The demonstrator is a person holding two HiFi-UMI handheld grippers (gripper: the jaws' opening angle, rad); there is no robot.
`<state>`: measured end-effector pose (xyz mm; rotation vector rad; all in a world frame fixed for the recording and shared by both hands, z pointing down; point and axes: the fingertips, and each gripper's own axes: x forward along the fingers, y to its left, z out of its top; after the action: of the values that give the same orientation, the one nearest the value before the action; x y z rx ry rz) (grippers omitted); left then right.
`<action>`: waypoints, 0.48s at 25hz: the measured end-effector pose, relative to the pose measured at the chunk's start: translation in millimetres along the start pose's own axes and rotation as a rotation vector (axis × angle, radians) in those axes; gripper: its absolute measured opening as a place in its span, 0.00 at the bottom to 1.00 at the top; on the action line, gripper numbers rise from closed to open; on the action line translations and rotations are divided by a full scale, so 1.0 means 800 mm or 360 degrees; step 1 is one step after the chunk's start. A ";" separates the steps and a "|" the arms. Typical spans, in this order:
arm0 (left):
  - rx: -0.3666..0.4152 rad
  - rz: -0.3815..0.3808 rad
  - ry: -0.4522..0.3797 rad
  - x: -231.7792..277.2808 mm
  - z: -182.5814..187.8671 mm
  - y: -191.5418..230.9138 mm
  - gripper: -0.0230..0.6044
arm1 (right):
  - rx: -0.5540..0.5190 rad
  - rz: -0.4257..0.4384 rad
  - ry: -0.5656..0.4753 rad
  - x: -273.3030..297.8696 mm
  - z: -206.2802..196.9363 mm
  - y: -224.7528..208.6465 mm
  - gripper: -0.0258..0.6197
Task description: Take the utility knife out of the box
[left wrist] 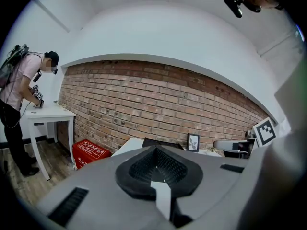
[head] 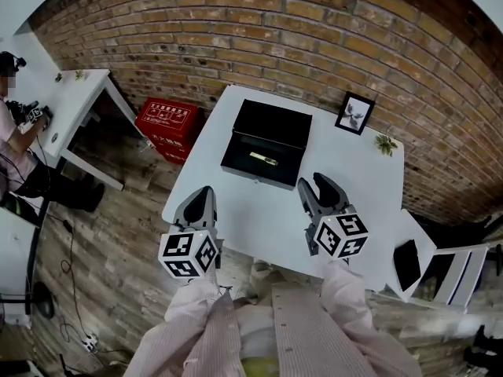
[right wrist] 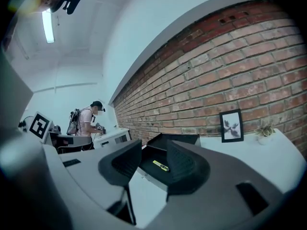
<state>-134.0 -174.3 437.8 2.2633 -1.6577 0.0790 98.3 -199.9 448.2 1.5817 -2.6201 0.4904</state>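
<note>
Yellow against black lining, the knife [head: 263, 159] lies untouched in the open box [head: 271, 124] towards the bench's [head: 259, 222] far edge. The right hand-held gripper [head: 316, 185] hovers near the front edge, jaws apart and empty, pointed at the box. The left hand-held gripper [head: 206, 199] hangs by the near-left corner, jaws together. The reach looks not yet begun. Next, the right one must go forward, dip into the box and straddle the knife's thin body.

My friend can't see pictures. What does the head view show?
Seen from above, an open black box sits on a white table with a yellow utility knife inside. Near the table's front edge hover two handheld grippers: the left gripper shut, the right gripper open, both empty.
</note>
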 end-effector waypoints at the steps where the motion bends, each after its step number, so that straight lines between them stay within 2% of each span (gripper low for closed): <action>1: -0.0007 0.0003 0.0007 0.008 -0.001 0.001 0.02 | -0.0003 0.0008 0.0016 0.008 0.000 -0.004 0.27; 8: -0.0017 0.0011 0.0090 0.056 -0.007 0.007 0.02 | -0.0022 0.0100 0.0129 0.061 -0.003 -0.026 0.27; 12: -0.0009 0.0022 0.0128 0.074 -0.010 0.014 0.02 | -0.0097 0.0183 0.0243 0.091 -0.015 -0.025 0.27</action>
<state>-124.7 -228.9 462.3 2.2148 -1.6301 0.1666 79.3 -267.0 479.0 1.3263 -2.5941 0.5102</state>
